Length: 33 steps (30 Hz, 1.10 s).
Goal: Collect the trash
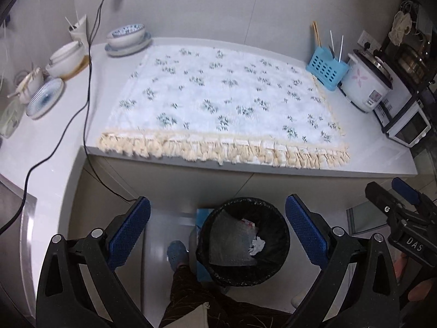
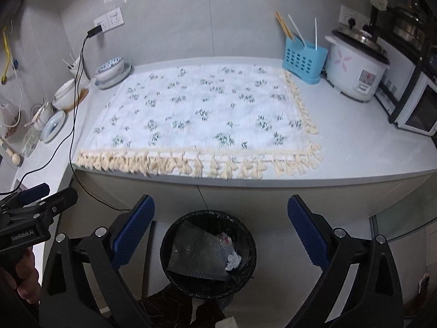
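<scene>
Nearest the cameras, both grippers hang over the floor in front of the counter, each pointing steeply downward. The left gripper has its blue-padded jaws spread wide with nothing between them. The right gripper likewise stands released, jaws wide apart and empty; it also shows at the right edge of the left wrist view, and the left gripper at the left edge of the right wrist view, each held by a hand.

Directly below, on the floor beside the person's blue shoe, stands a round bin lined with a black bag. Inside it lies the trash: a sheet of bubble wrap, a crumpled white paper ball and a scrap with red print.

Beyond the bin rises the white counter. A floral cloth with cream tassels covers its middle. A black cable runs from a wall socket over the counter's left edge. To the left stand stacked bowls and plates. At the far right stand a blue utensil holder, a white rice cooker and a small oven.
</scene>
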Each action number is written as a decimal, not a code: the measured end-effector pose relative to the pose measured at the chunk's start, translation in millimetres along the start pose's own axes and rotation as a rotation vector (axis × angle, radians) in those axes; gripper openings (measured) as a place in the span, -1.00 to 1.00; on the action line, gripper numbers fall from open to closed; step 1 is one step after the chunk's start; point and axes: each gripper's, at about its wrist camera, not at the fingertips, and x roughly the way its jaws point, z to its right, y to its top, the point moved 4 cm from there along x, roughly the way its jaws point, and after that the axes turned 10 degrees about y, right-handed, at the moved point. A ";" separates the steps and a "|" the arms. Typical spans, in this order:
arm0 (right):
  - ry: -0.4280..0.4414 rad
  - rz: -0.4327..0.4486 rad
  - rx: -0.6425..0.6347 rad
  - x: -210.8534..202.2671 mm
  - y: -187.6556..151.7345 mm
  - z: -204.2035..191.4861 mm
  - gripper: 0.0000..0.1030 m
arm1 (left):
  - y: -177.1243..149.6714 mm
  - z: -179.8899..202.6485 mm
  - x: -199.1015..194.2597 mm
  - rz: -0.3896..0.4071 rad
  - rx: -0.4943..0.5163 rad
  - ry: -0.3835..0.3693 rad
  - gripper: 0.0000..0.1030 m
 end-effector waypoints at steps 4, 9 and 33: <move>-0.013 0.020 0.003 -12.9 6.0 -2.5 0.85 | 8.7 -2.3 -15.1 0.033 0.017 0.012 0.89; -0.013 -0.016 0.010 -7.1 -0.2 -2.8 0.85 | 3.4 -0.3 -12.8 0.015 0.031 0.009 0.89; -0.031 -0.070 0.018 -4.1 -13.3 2.2 0.85 | -8.6 3.0 -7.7 -0.021 0.055 0.023 0.89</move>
